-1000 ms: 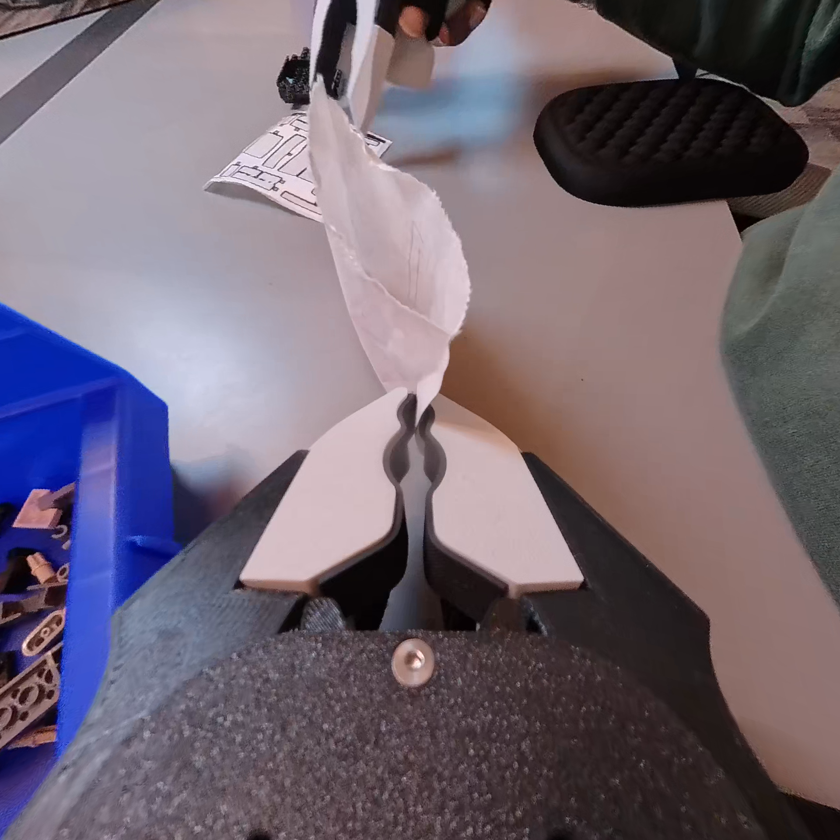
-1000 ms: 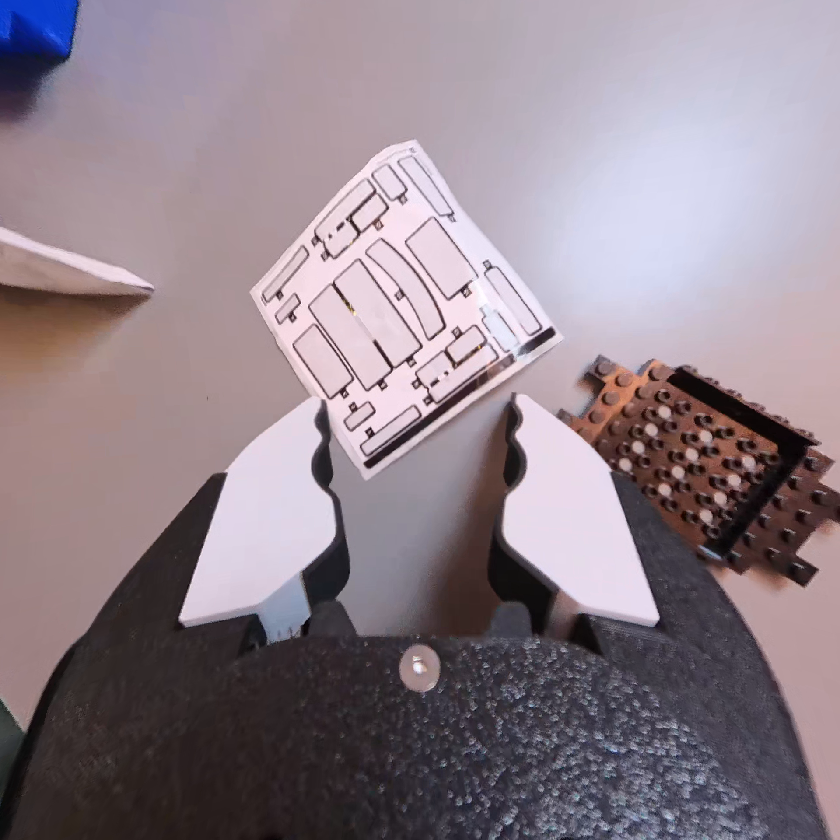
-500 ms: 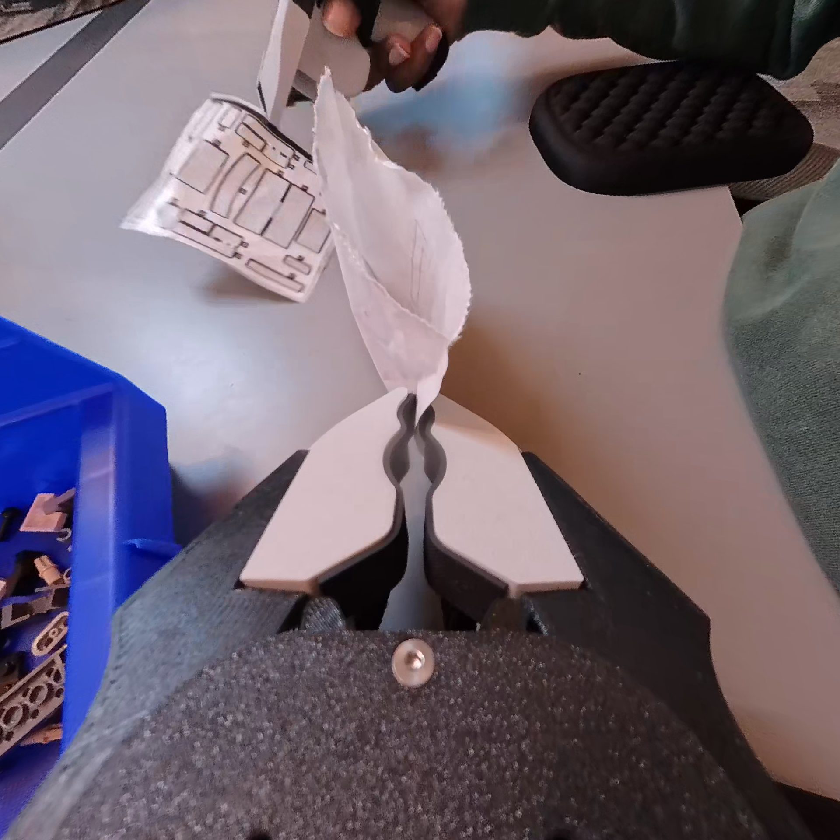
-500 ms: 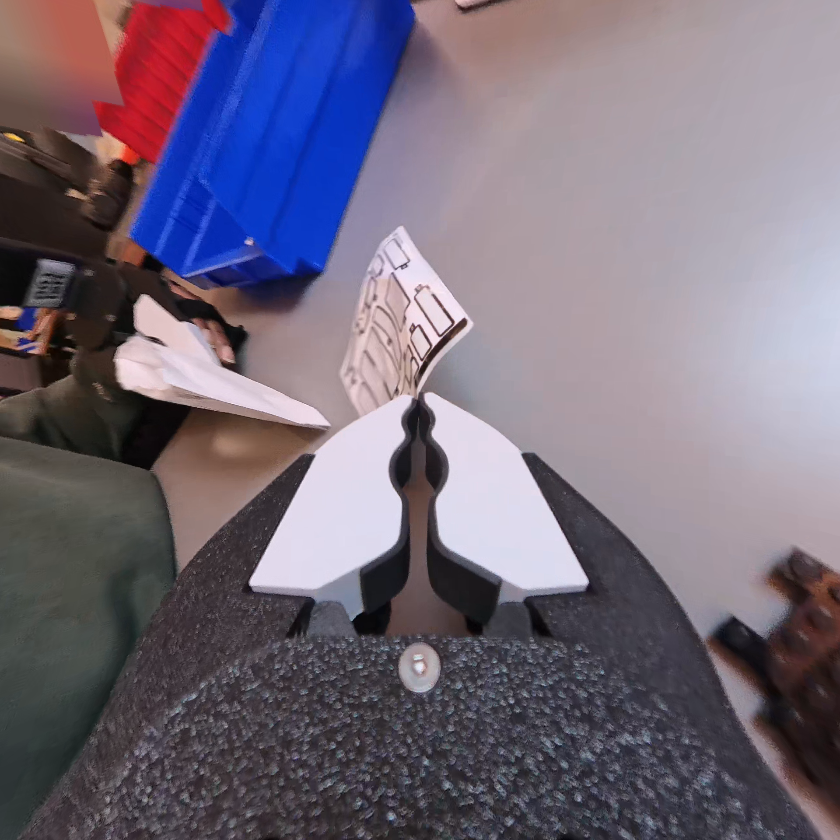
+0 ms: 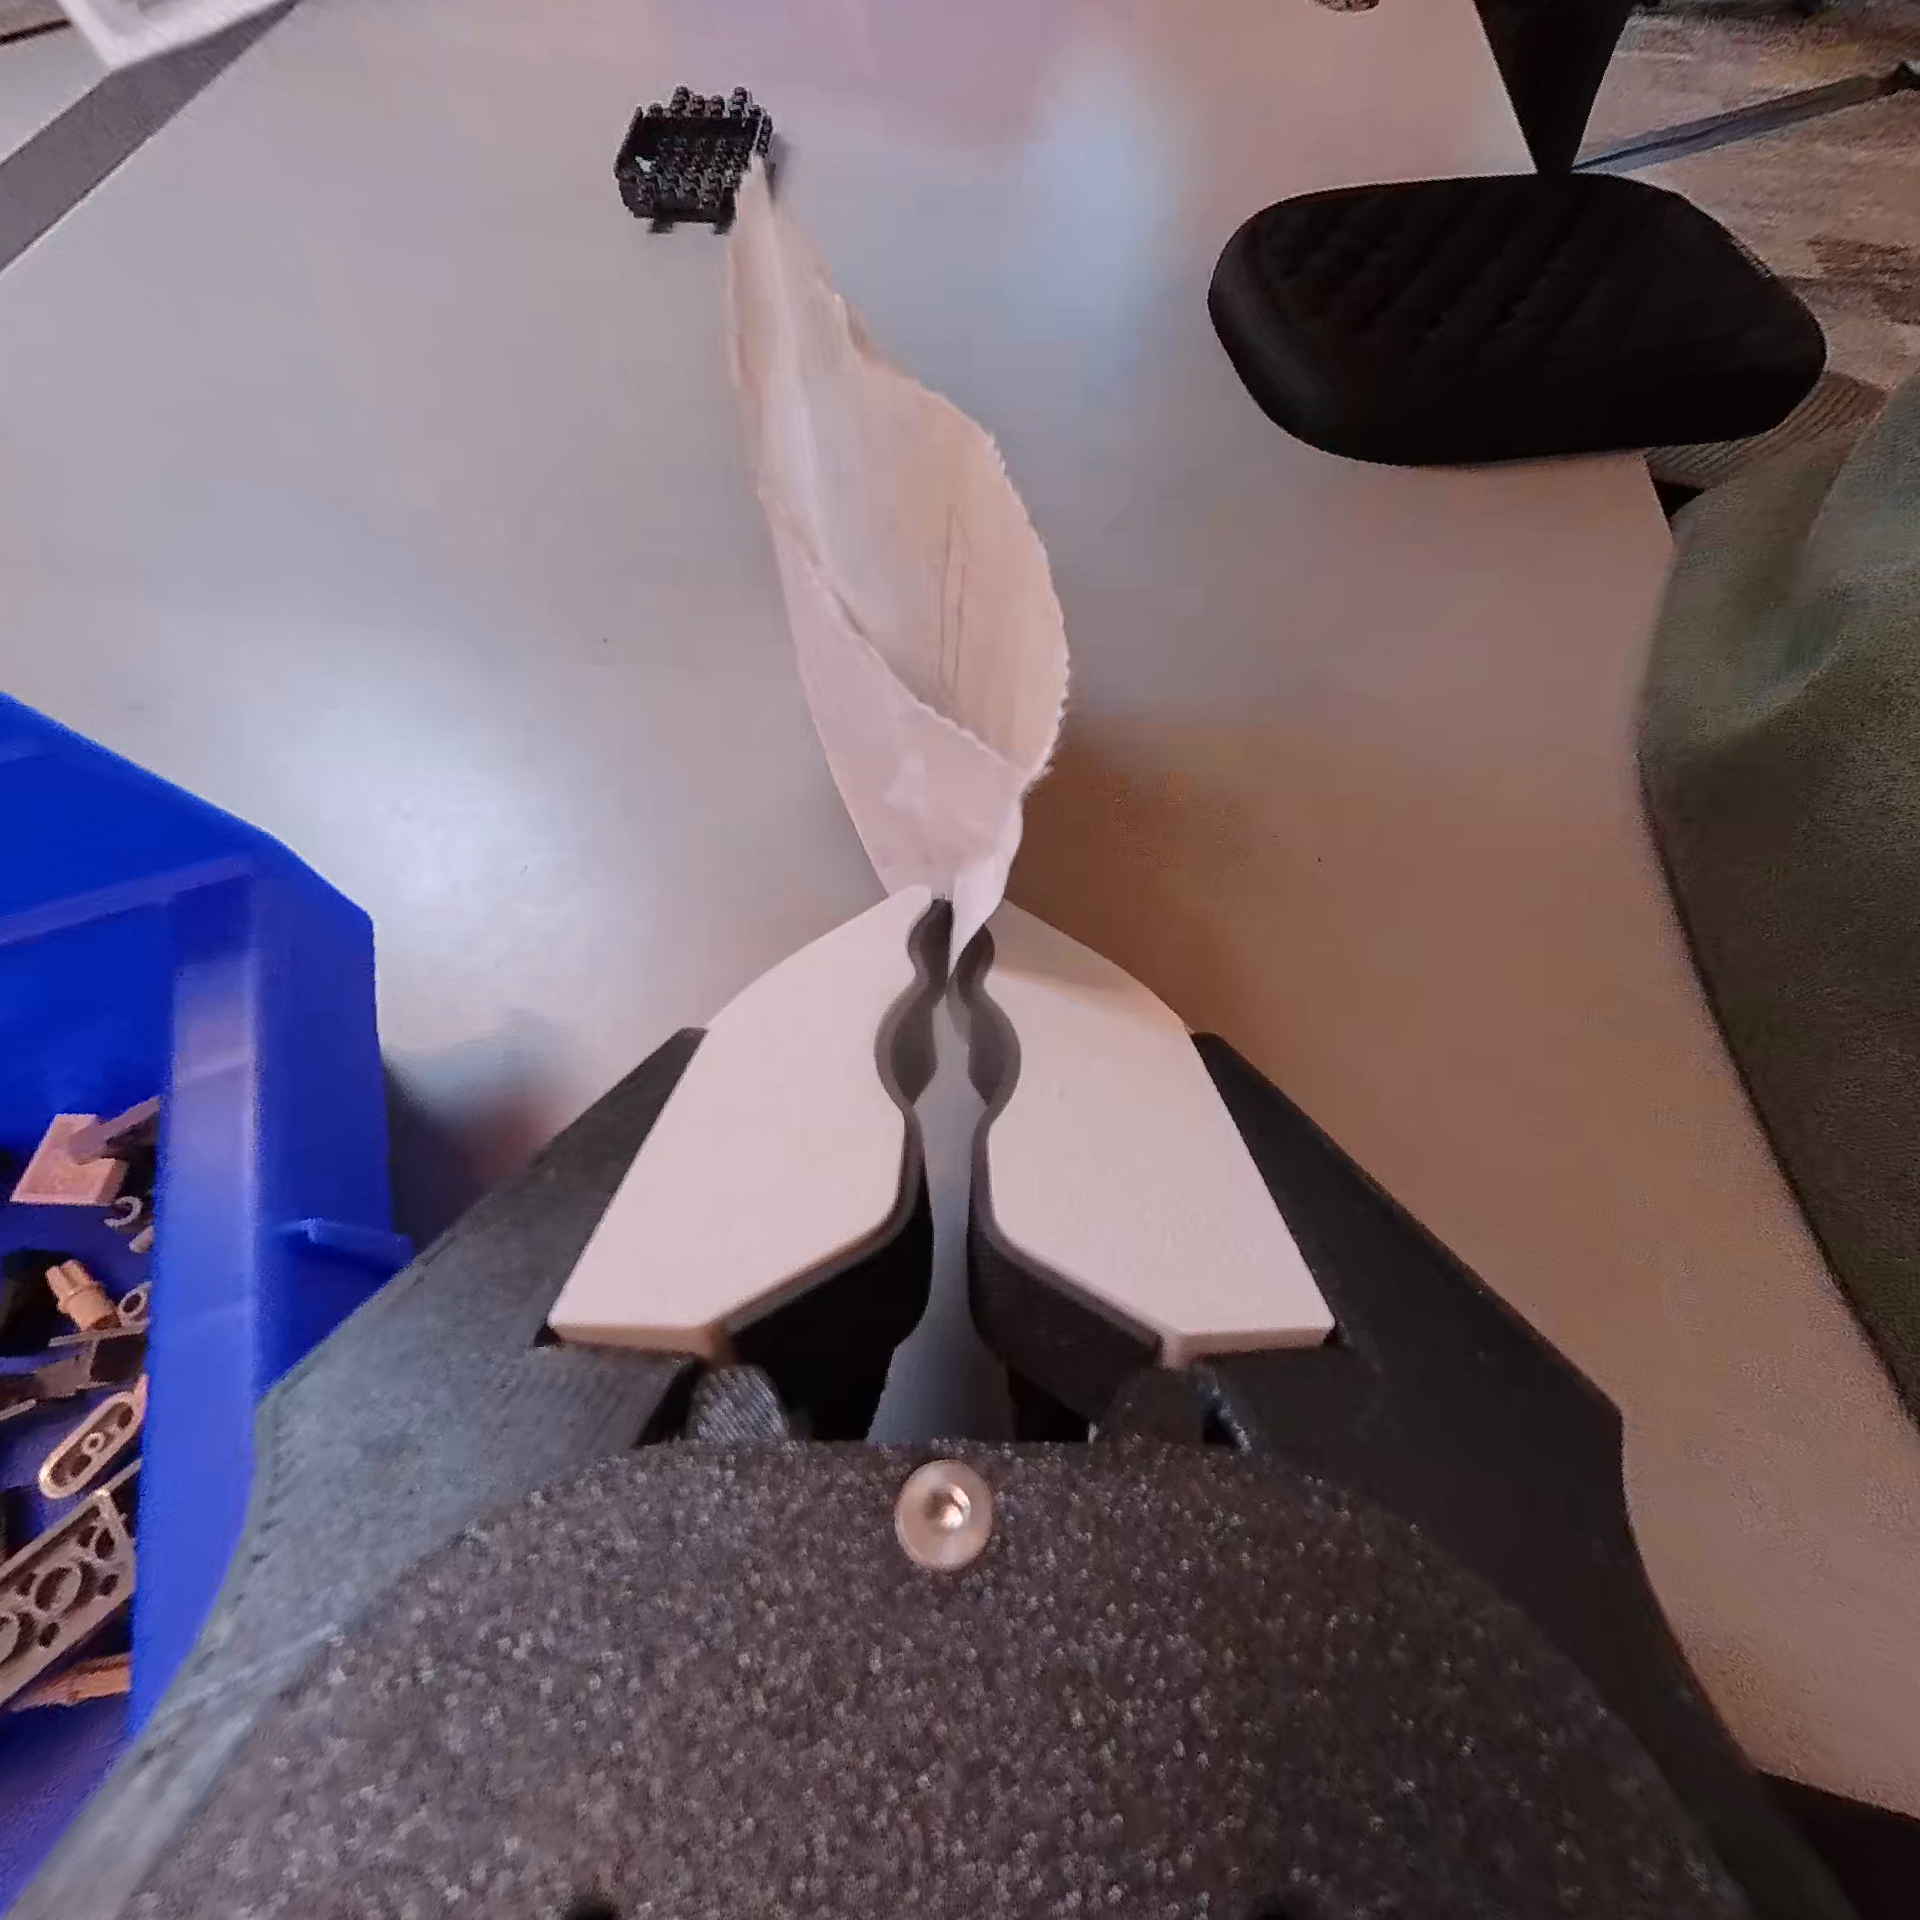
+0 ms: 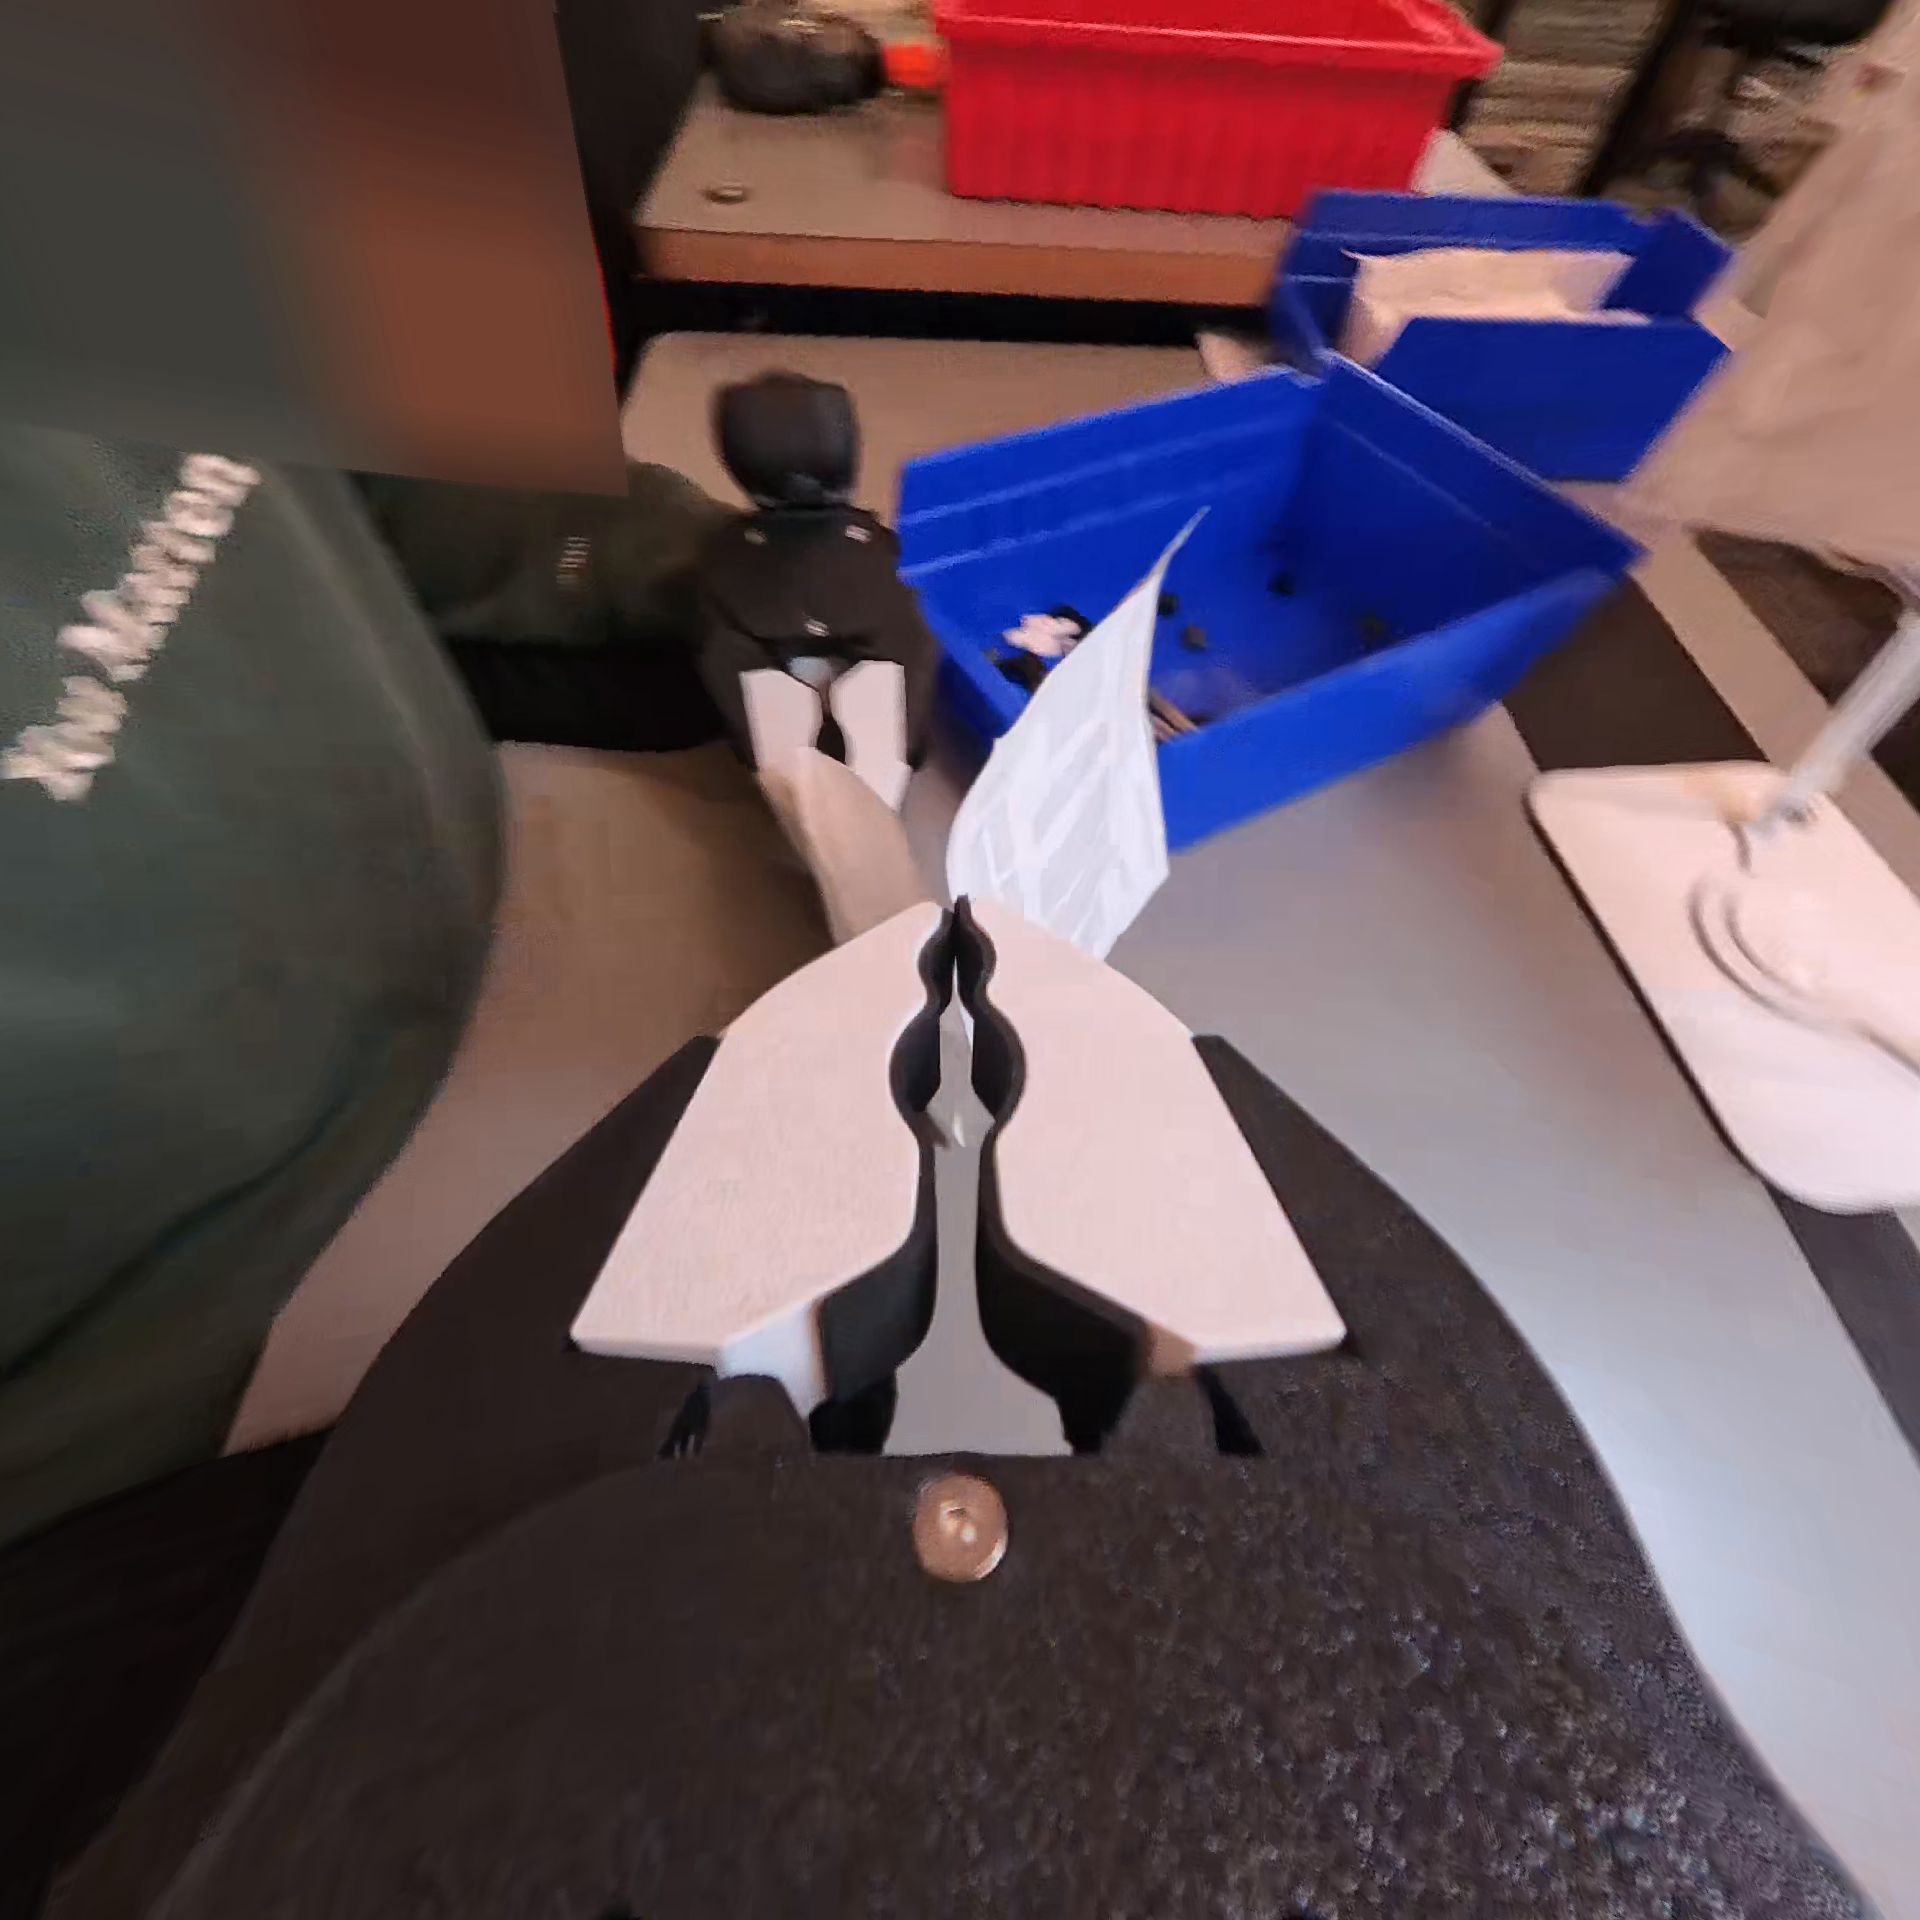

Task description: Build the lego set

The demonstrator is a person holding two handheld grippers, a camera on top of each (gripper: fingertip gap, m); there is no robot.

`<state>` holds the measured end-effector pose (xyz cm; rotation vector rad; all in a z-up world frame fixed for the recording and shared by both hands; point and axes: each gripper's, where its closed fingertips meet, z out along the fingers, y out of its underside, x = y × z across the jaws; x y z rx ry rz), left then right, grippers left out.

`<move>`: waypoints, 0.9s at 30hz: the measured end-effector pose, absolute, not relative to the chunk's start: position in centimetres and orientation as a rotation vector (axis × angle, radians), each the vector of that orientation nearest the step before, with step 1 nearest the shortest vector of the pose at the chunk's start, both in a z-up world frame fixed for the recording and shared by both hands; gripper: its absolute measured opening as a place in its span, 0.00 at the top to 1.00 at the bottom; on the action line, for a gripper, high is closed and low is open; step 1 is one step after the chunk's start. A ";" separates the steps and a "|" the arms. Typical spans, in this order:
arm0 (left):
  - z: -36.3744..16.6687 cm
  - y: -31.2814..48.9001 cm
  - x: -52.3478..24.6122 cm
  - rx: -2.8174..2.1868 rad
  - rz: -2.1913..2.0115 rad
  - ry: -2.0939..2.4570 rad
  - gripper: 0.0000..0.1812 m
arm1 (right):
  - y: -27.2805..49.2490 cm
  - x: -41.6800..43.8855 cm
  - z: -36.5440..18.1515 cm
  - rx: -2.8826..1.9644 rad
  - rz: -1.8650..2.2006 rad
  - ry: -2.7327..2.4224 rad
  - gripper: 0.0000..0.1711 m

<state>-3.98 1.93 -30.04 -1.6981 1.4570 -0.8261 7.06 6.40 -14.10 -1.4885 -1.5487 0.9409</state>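
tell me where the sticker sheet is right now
In the right wrist view, the sticker sheet is pinched in the right hand-held gripper, raised before the blue bin.

Both views are evenly and brightly lit. Soft glare is seen on the table [image 5: 436, 540] beyond the blue bin [image 5: 260, 1039], whose edges are smeared. The right wrist view is motion-blurred and bent at its edges.

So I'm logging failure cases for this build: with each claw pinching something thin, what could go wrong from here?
1. The right claw grips the sticker sheet only by an edge; it could slip or crease.
2. The left claw pinches the torn paper bag by a corner, which might tear further.
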 end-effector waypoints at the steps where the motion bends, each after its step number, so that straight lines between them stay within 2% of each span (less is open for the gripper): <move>1: -30.0 1.9 -4.0 -1.697 -0.827 1.459 1.00 | 5.6 6.5 -13.4 -1.465 0.956 -1.608 1.00; 9: -30.1 1.6 -4.2 -1.692 -0.837 1.480 1.00 | 4.8 4.3 -15.3 -1.539 0.869 -1.909 1.00; 27: -30.1 0.9 -4.1 -1.678 -0.838 1.529 1.00 | 5.6 2.4 -14.2 -1.523 0.771 -1.970 1.00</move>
